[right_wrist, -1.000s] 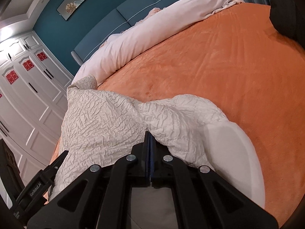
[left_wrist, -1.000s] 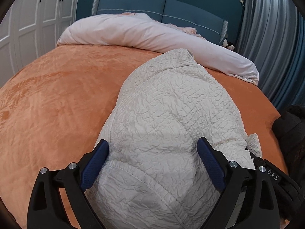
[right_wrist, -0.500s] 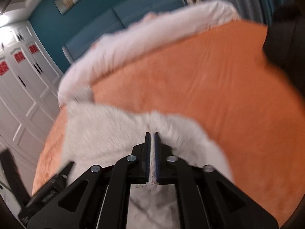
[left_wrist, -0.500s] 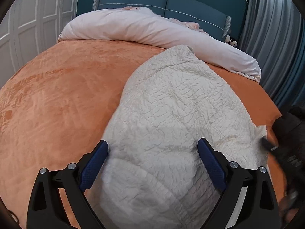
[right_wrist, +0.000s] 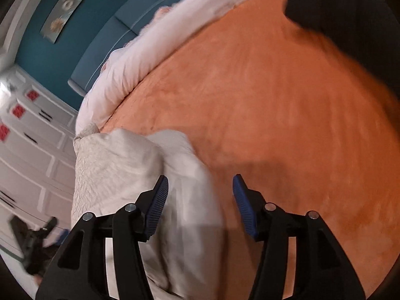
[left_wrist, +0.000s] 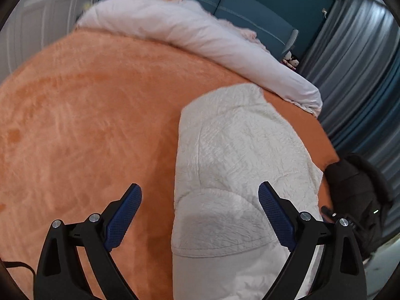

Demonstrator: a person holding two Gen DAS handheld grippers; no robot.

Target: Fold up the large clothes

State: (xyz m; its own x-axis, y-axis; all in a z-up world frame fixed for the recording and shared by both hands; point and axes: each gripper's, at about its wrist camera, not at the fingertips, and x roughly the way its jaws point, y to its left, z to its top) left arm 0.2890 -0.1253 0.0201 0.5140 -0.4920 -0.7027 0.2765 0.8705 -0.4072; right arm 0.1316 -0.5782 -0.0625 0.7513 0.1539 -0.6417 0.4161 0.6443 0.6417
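Right tongs (right_wrist: 200,200) newly agape off garment (left_wrist: 237,175); orange bedspread (left_wrist: 87,125) beside.

Both wrist views low over one bed (left_wrist: 87,125)

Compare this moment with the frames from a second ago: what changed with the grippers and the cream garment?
The right gripper, shut on the cream garment a second ago, has opened and let it go; a fold has been laid across, so the garment lies narrower on the orange bedspread. The left gripper stayed open, now over the garment's left edge. The rolled white duvet is unchanged.
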